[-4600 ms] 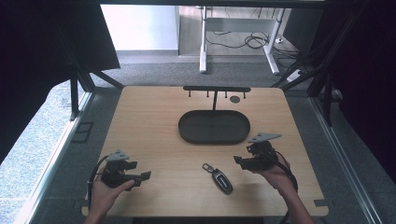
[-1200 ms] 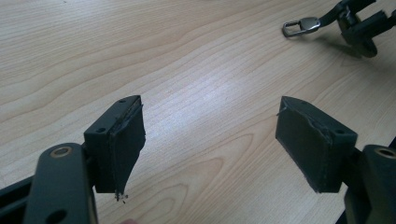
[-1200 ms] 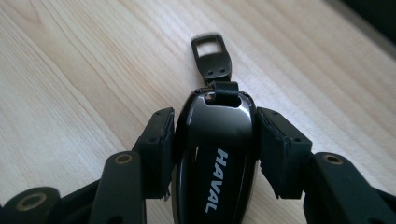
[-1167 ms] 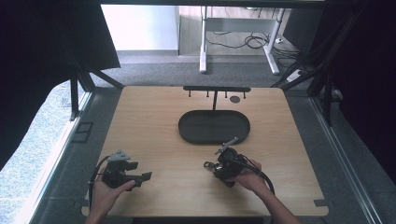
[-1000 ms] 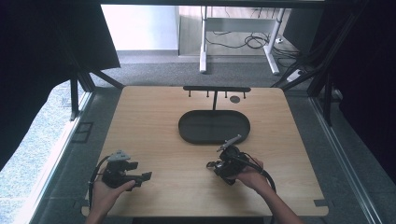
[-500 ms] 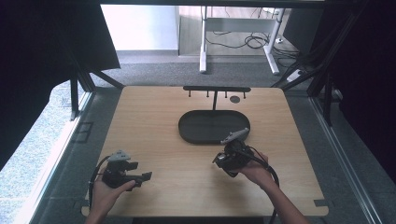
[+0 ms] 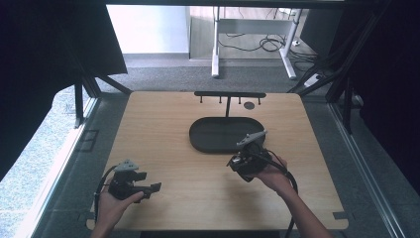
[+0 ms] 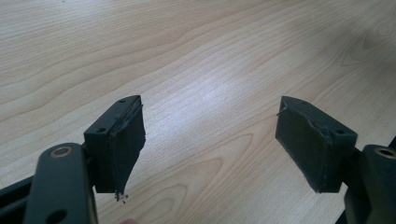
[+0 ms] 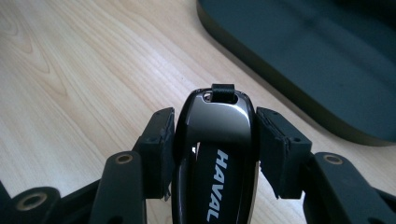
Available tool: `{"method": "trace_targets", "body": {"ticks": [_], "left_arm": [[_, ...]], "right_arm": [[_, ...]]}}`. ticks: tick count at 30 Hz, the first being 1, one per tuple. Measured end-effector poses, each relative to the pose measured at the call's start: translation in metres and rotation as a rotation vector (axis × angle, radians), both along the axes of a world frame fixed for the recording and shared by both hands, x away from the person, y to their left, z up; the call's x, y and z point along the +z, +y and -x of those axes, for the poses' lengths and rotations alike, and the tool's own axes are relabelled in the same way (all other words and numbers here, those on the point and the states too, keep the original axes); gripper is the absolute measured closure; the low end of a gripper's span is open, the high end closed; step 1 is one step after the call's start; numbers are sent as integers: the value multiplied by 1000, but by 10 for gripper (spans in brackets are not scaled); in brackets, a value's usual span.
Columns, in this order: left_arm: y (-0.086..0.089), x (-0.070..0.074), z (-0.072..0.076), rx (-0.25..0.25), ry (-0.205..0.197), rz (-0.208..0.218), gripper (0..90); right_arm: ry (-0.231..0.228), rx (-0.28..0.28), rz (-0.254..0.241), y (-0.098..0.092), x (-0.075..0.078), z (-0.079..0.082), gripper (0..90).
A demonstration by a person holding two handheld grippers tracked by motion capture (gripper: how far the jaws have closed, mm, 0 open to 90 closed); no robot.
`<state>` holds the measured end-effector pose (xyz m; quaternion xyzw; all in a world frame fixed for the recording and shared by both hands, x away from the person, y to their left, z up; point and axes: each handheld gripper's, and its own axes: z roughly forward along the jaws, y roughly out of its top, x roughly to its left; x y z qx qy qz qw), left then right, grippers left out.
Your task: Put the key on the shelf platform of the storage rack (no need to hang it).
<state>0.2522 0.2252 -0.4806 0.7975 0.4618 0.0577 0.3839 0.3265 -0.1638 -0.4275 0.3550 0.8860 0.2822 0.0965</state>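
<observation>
Right gripper [image 7: 246, 161] clamped on a car key [image 9: 215, 154] beside dark oval tray [image 7: 208, 141]; left gripper [image 7: 133, 184] held released. Pale wood table [image 7: 163, 124] ringed by grey carpet [image 7: 163, 74].

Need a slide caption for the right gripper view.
Right gripper clamps a black HAVAL car key fob over the wooden table, beside the dark oval tray.

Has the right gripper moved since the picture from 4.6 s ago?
Yes. The right gripper, now shut on the car key, has shifted left, and sits at the oval tray's near right edge.
</observation>
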Motion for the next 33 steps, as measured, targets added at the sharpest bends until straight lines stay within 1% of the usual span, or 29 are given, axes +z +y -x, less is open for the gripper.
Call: {"method": "trace_targets", "body": {"ticks": [3,10,19,33], "left_arm": [[0,0,0,0,0,-1,242],[0,0,0,0,0,0,242],[0,0,0,1,0,2,242],[1,0,0,3,-1,3,242]], "right_arm": [[-7,-6,-4,0,4,-3,499],[-9,-10,-3,2,7,-8,500],[-14,-22,-3,4,11,-18,500],[-28,-28,-7,13,19,-33,499]]}}
